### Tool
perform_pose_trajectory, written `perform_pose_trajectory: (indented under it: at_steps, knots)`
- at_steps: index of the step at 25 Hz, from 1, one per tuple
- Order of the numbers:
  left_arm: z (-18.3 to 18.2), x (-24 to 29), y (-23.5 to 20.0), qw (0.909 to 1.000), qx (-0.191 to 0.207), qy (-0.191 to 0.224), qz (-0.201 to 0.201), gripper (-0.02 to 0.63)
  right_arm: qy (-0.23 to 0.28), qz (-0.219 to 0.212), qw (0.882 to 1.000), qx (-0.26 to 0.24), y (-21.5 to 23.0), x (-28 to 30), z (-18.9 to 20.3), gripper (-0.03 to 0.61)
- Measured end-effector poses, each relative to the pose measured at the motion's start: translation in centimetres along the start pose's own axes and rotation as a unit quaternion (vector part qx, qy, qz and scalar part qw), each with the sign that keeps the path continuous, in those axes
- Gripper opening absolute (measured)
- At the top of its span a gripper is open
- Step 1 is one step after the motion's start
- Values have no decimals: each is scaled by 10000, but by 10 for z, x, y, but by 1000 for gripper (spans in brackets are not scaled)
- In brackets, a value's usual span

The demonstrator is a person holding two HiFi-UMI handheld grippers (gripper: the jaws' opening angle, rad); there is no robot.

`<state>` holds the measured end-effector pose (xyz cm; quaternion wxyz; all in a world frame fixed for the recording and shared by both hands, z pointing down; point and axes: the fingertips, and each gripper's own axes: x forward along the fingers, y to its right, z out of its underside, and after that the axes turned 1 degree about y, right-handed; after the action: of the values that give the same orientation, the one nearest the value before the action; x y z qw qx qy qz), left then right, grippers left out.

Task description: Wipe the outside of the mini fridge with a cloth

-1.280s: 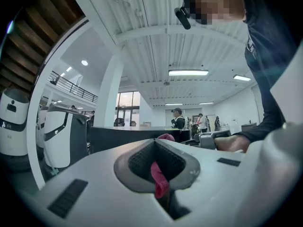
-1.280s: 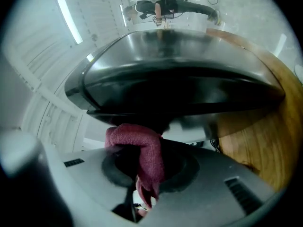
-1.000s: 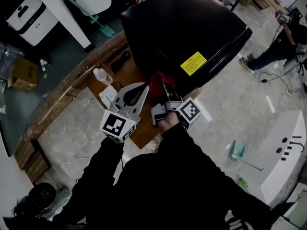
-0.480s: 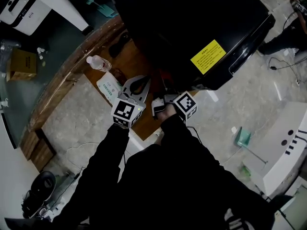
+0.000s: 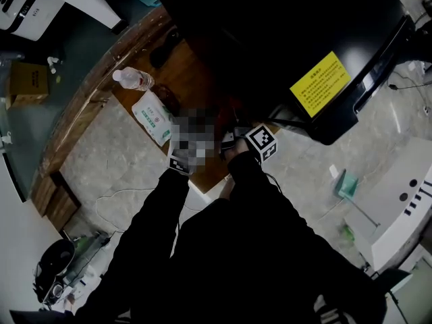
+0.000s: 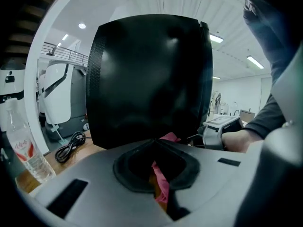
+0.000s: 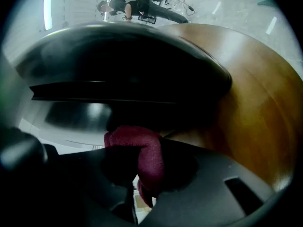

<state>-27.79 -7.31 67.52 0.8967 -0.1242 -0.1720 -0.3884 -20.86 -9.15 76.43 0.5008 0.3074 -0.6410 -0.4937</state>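
At the worktop's (image 7: pixel 255 108) near edge, the right tool (image 7: pixel 147 167) pinches the red cloth (image 7: pixel 142 148) close under the mini fridge (image 5: pixel 270 39), which stands at twelve o'clock. The left tool (image 6: pixel 154 143) is pressed together, apparently empty. The bunched cloth may slip free on the glossy wall, and a wide sweep toward ten o'clock could topple the bottle (image 5: pixel 131 79).

head view: looking steeply down onto mini fridge (image 5: pixel 290 46)
left gripper view, right gripper view: facing it — near
shared: mini fridge, cloth (image 7: pixel 142 150)
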Motion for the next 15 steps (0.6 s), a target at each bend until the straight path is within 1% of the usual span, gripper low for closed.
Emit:
perform_pose_trajectory:
  at_steps: [4, 8, 10, 13, 15]
  knots:
    - [20, 9, -1, 9999, -122, -66, -55, 6, -31, 155, 9999, -68, 26, 9, -2, 81]
    - [6, -1, -4, 9992, -356, 149, -140, 6, -26, 275, 9995, -169, 41, 10, -3, 81]
    - [-2, -11, -6, 9988, -383, 221, -187, 6, 13, 269, 9989, -392, 42, 9, -4, 81]
    - [-17, -30, -15, 9983, -361, 335, -299, 6, -35, 240, 9958, -881, 34, 5, -2, 77]
    - [-28, -46, -26, 9977, -332, 425, -417, 6, -206, 156, 9930, -1150, 19, 2, 13, 77]
